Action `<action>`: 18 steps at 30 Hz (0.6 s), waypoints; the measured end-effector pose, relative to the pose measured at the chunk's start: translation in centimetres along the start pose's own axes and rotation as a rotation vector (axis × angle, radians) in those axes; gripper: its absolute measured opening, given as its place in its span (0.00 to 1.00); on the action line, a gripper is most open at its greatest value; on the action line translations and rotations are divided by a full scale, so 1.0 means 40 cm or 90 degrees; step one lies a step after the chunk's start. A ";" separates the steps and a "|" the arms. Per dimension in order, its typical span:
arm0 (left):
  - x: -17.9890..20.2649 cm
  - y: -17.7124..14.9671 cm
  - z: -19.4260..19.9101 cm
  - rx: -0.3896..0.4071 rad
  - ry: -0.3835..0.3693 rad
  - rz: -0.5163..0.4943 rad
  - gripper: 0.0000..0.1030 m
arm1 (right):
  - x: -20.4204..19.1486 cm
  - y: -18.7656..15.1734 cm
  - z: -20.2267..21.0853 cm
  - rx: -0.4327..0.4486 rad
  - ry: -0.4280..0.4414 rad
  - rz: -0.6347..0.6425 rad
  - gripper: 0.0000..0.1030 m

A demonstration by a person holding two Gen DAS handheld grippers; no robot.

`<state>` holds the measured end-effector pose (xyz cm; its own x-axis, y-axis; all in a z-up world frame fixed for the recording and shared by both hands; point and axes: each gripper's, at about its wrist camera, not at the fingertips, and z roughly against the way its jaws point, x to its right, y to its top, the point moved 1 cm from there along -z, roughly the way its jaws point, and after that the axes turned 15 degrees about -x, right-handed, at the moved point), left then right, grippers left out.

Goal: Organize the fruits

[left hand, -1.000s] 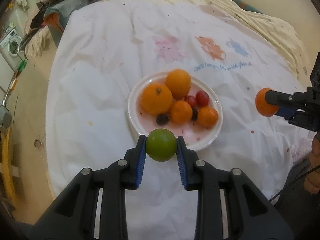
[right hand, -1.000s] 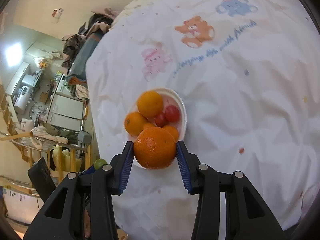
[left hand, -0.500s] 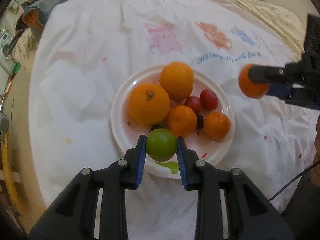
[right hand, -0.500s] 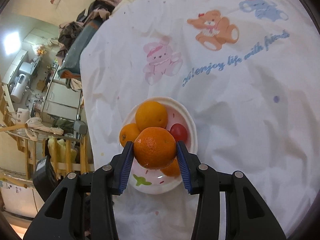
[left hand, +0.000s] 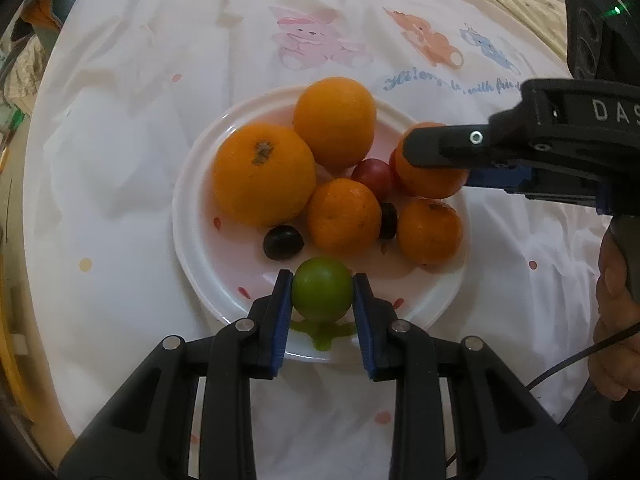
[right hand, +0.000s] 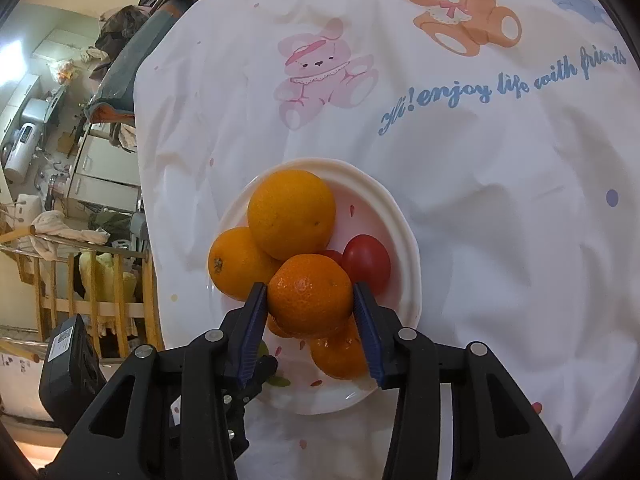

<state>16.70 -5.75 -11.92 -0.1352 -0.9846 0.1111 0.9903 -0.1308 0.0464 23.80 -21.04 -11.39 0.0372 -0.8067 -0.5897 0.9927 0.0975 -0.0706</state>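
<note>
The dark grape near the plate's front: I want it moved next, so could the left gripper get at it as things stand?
Probably not yet. The left gripper is shut on a green fruit, so its jaws are full. The dark grape itself lies uncovered just beyond, on the plate.

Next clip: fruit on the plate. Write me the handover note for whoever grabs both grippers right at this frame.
Left gripper: fingers shut on the green fruit, over the near rim of the white plate.
Right gripper: fingers shut on a small orange, over the plate's right side.
On the plate: two large oranges, two smaller ones, red tomatoes, two dark grapes.
Done: both fruits carried to the plate.
Left: lower, release each in a free spot, withdraw.
</note>
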 end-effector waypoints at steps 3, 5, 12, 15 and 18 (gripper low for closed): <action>0.005 0.001 -0.007 -0.004 0.007 -0.003 0.25 | 0.000 -0.002 -0.002 -0.002 0.000 -0.003 0.46; 0.004 0.005 -0.010 -0.006 0.008 -0.002 0.25 | 0.000 -0.002 -0.001 0.000 -0.001 -0.004 0.46; -0.004 0.017 -0.018 -0.012 0.010 0.012 0.51 | -0.004 -0.006 -0.008 -0.009 0.000 -0.006 0.46; -0.007 0.017 -0.004 0.001 0.011 0.014 0.72 | -0.002 -0.008 -0.010 -0.014 0.016 -0.008 0.60; -0.008 0.016 0.004 0.002 0.015 0.010 0.73 | -0.010 -0.012 0.008 0.003 0.025 -0.001 0.71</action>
<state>17.38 -5.49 -11.78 -0.1181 -0.9891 0.0881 0.9923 -0.1142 0.0478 23.33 -20.97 -10.86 0.0305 -0.7834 -0.6207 0.9933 0.0927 -0.0683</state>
